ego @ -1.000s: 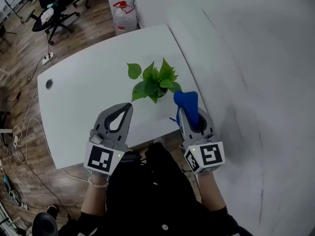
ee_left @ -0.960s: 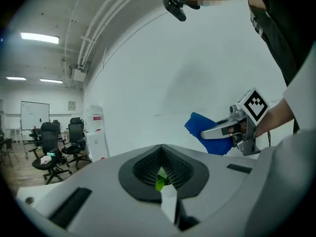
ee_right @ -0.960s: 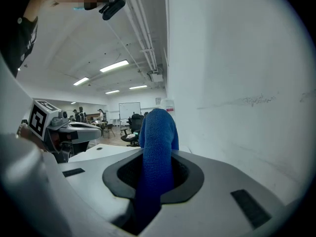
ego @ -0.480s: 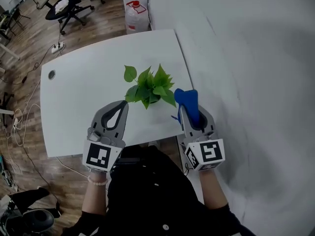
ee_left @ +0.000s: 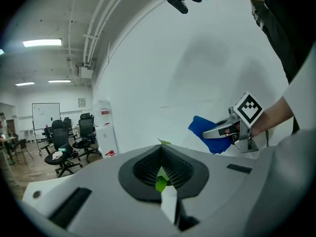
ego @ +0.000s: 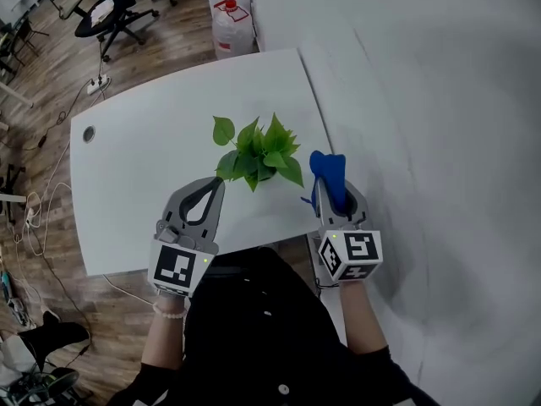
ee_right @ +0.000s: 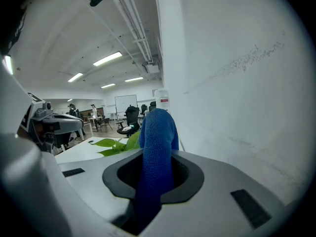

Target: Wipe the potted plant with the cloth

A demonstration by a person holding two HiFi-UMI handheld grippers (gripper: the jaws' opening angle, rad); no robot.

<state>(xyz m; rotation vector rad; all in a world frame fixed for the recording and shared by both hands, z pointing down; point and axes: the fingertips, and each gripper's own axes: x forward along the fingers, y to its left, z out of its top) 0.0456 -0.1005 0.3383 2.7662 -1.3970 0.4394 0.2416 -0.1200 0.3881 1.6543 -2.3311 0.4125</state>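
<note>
We're in an open office here: black swivel chairs (ee_left: 58, 138) on wood flooring (ego: 51, 57), a whiteboard (ee_left: 46, 115) at the far end, strip lights (ee_left: 42, 43) overhead, a white desk (ego: 144, 159) with a cable port (ego: 88, 133)

White wall (ego: 423, 100) right; white table (ego: 144, 167); wood floor (ego: 34, 91); office chairs (ego: 106, 11); ceiling strip lights (ee_right: 107, 59).

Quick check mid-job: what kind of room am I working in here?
Most likely an open-plan office: black wheeled office chairs on a wood-plank floor, a wall-mounted whiteboard at the far end, and the white curved desk in front of you.
</note>
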